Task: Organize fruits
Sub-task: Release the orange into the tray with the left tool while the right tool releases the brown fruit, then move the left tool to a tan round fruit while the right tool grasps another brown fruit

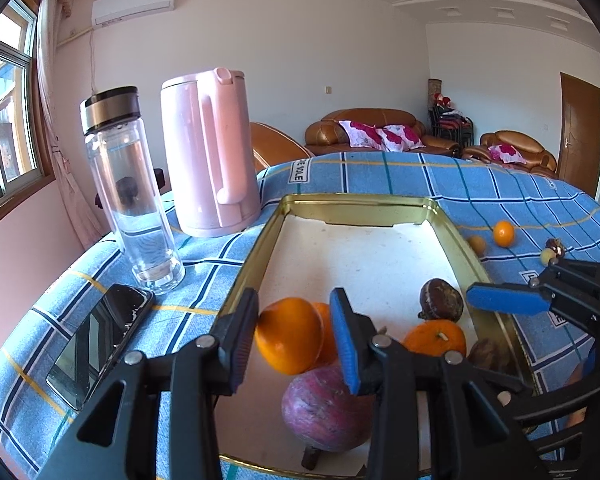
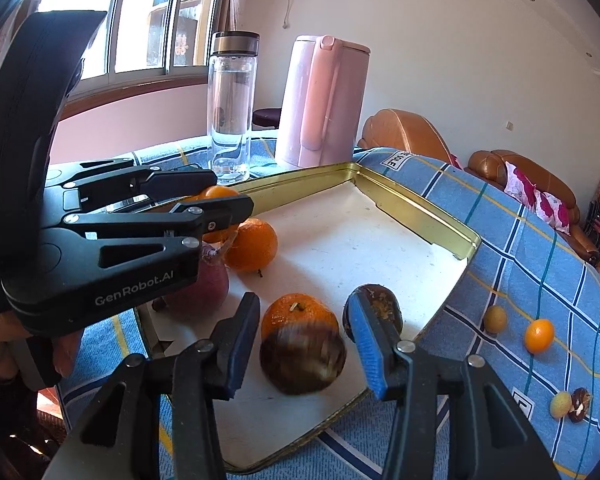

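My left gripper (image 1: 294,312) is shut on an orange (image 1: 290,334), which it holds just above the gold tin tray (image 1: 360,200); the right wrist view shows this gripper (image 2: 232,192) from the side. My right gripper (image 2: 303,312) stands open over the tray's near corner. A blurred brown fruit (image 2: 302,360) sits between its fingers with small gaps to both pads. In the tray lie a purple fruit (image 1: 326,408), a second orange (image 2: 252,244), a mandarin (image 2: 296,312) and a dark brown fruit (image 2: 380,304).
A kumquat (image 2: 539,335), a tan fruit (image 2: 495,319), a pale yellow one (image 2: 560,404) and a brown one (image 2: 580,399) lie on the blue checked cloth (image 2: 520,240) right of the tray. A glass bottle (image 1: 132,200), a pink kettle (image 1: 210,152) and a phone (image 1: 96,344) stand left.
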`<state>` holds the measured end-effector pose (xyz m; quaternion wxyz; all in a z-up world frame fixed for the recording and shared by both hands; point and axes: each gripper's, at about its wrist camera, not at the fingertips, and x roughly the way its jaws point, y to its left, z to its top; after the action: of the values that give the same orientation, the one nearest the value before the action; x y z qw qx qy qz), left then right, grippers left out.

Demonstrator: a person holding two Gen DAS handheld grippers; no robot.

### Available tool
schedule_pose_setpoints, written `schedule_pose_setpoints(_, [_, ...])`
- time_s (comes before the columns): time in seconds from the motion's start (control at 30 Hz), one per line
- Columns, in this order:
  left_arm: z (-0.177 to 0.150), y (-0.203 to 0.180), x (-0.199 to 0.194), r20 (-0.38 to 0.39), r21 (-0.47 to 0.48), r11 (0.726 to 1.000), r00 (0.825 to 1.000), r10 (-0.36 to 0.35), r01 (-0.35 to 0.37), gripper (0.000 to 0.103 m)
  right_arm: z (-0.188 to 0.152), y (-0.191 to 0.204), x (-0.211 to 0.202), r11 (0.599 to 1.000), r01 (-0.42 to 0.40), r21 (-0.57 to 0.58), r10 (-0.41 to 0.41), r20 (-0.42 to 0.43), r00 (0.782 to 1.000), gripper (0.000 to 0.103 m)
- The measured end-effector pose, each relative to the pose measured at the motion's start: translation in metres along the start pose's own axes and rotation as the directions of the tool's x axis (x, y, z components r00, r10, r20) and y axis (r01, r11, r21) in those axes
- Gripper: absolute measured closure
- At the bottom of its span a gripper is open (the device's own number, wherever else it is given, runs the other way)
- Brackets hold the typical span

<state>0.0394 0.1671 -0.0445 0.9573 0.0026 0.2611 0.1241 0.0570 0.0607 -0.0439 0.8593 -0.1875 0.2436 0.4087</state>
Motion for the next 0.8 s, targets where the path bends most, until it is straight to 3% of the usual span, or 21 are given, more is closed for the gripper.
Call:
schedule_pose_setpoints(0.07, [0.0,0.0,-0.001,0.002,-0.007,1.0,1.0,0.002,-0.002,0.053,-0.001,-0.001,-0.004,1.0,0.009,0.006,-0.009,0.017,1.0,0.038])
schedule_pose_setpoints(0.13, [0.001,-0.001,-0.006,0.018,-0.008,1.0,1.0,0.014,-0.014,0.038,-0.002,-0.004,-0.01,1.0,0.017,0.017,-0.018,0.039,0.999,0.036])
schedule_pose_setpoints(0.33, [0.013,-0.007,-0.027,0.094,-0.04,0.999,0.996,0.002,0.002,0.018,-0.009,-0.029,-0.033,0.994,0.097,0.047,-0.1,0.058,0.993,0.037])
schedule_pose_setpoints(0.43, [0.021,-0.018,-0.038,0.128,-0.049,0.998,0.991,-0.033,0.04,0.012,-0.011,-0.055,-0.054,0.987,0.112,0.116,-0.121,0.079,0.989,0.037])
schedule_pose_setpoints(0.57, [0.031,-0.047,-0.046,0.157,-0.006,0.996,0.984,-0.086,0.088,0.006,-0.02,-0.09,-0.074,0.965,0.211,0.157,-0.225,0.071,0.972,0.037])
schedule_pose_setpoints(0.8, [0.058,-0.107,-0.039,0.117,0.049,0.972,0.965,-0.236,0.232,0.004,-0.045,-0.169,-0.103,0.872,0.38,0.308,-0.399,-0.002,0.917,0.037])
